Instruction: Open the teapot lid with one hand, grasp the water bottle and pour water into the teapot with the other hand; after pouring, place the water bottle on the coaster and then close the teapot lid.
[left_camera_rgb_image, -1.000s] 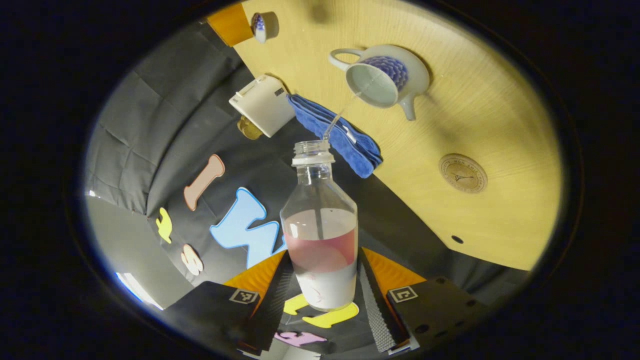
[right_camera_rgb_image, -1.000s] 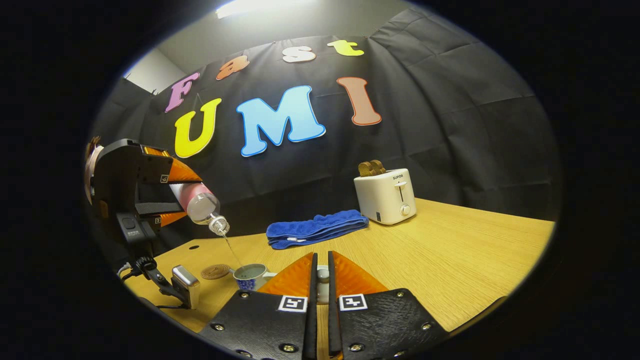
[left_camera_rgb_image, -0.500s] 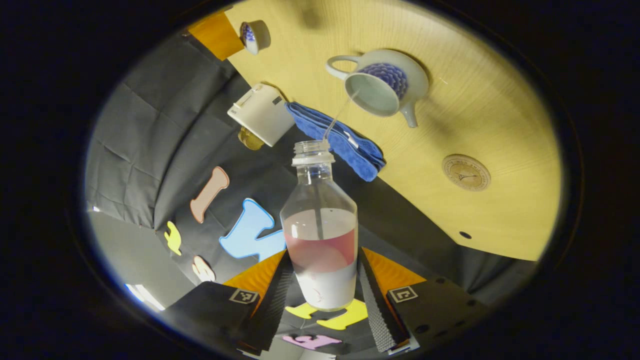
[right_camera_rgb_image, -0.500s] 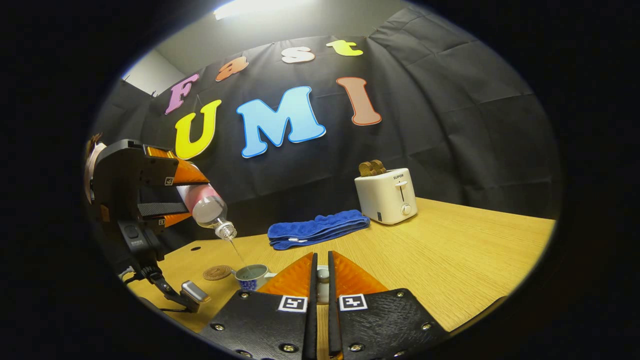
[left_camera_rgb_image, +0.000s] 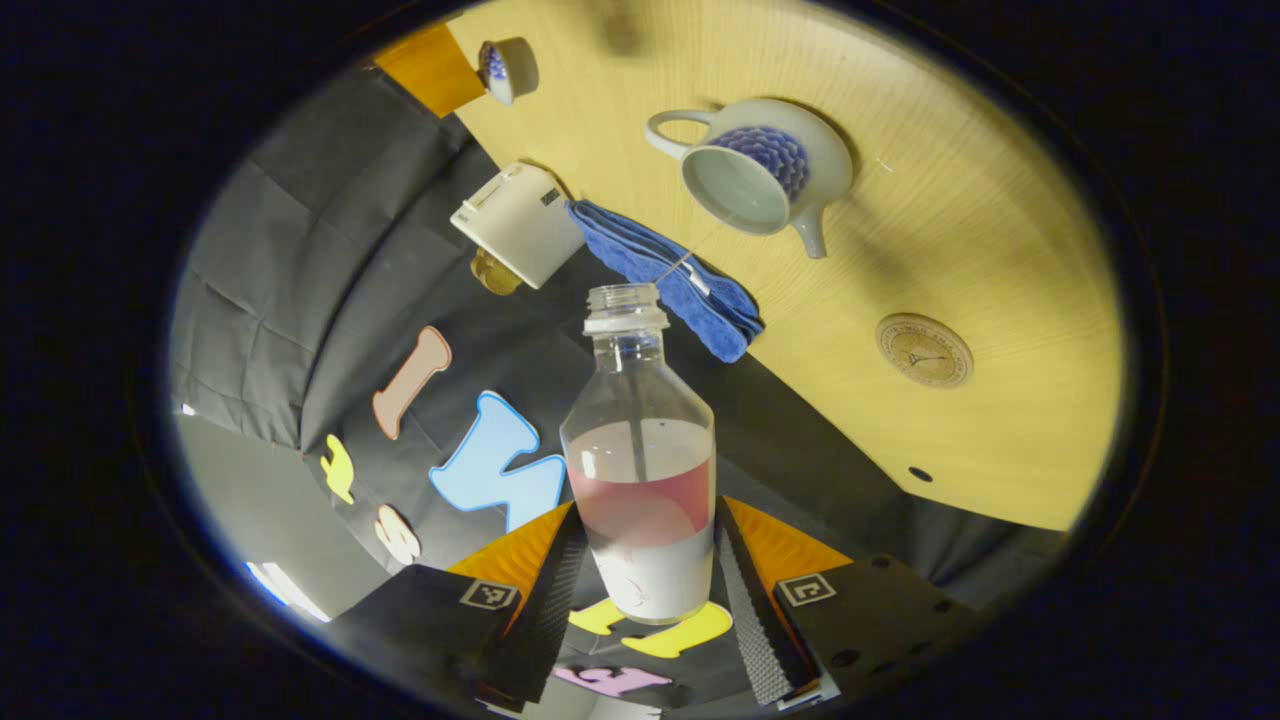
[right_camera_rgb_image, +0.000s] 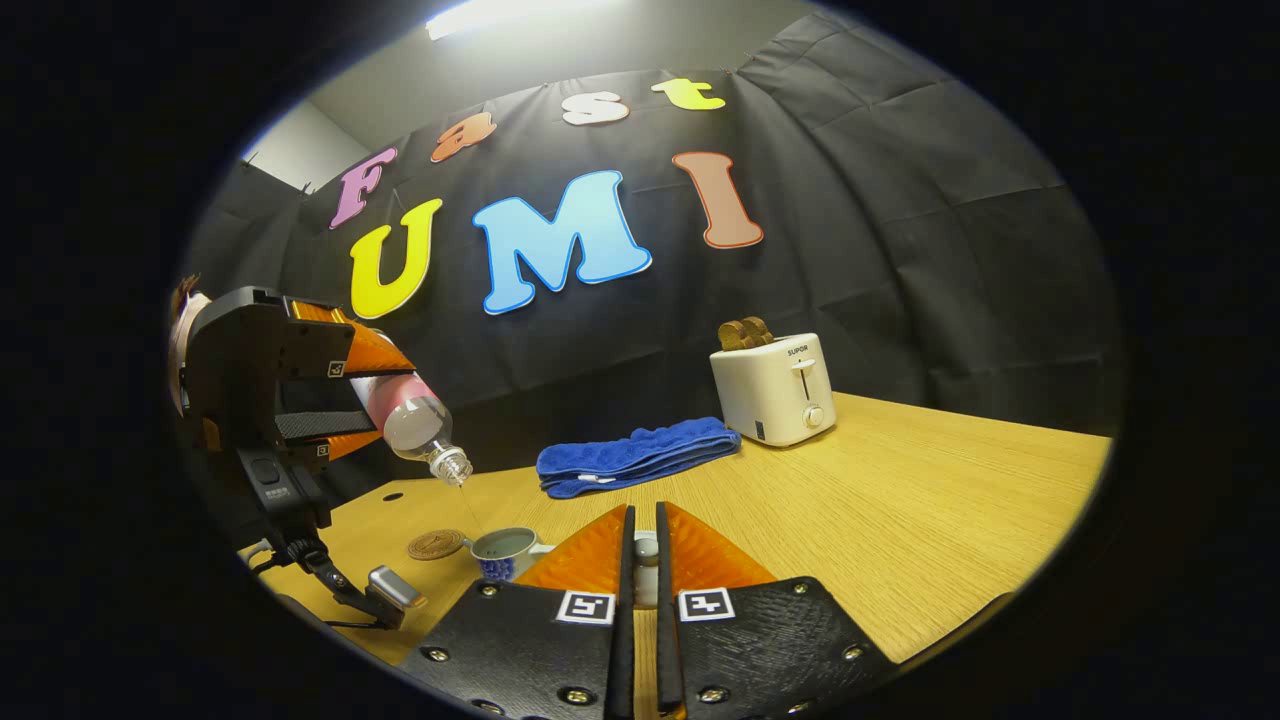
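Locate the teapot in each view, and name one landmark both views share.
Left gripper view: the teapot sits near the top, lid off, beyond the mouth of the tilted water bottle.
Right gripper view: the teapot is low and left of centre, partly behind this gripper's fingers.
Shared landmark: the round coaster beside it.

teapot (right_camera_rgb_image: 503, 552) right of coaster (right_camera_rgb_image: 436, 545) | towel (right_camera_rgb_image: 635, 456) behind | toaster (right_camera_rgb_image: 772, 389) probably farthest back

Left gripper (left_camera_rgb_image: 640, 590) clamped with 2 fingers on tilted water bottle (left_camera_rgb_image: 640, 470), neck aimed at open teapot (left_camera_rgb_image: 750, 170). Coaster (left_camera_rgb_image: 925, 350) bare on table (left_camera_rgb_image: 1000, 230), beside blue towel (left_camera_rgb_image: 665, 275).
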